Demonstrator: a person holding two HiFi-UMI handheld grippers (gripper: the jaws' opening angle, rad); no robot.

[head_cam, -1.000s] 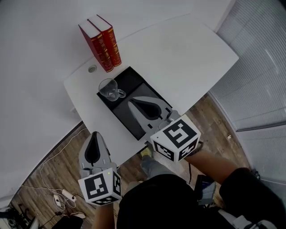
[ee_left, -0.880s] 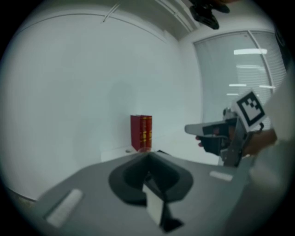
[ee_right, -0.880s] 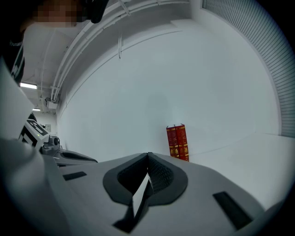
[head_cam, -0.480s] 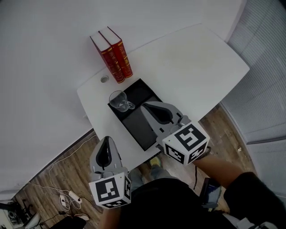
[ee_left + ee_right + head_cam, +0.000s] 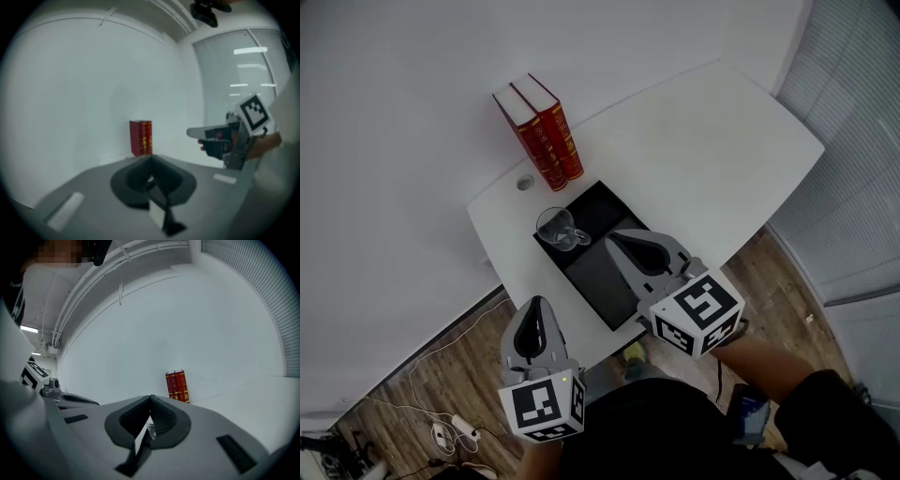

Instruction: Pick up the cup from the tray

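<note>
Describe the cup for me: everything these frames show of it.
The cup is clear glass with one handle, which is turned toward the right gripper. It stands upright, mouth up, and looks empty. It sits in the far left corner of the black tray, near the red books. Only the tray touches it; the shut right gripper is close but apart.

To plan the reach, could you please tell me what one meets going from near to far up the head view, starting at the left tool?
left tool → cup → books
</note>
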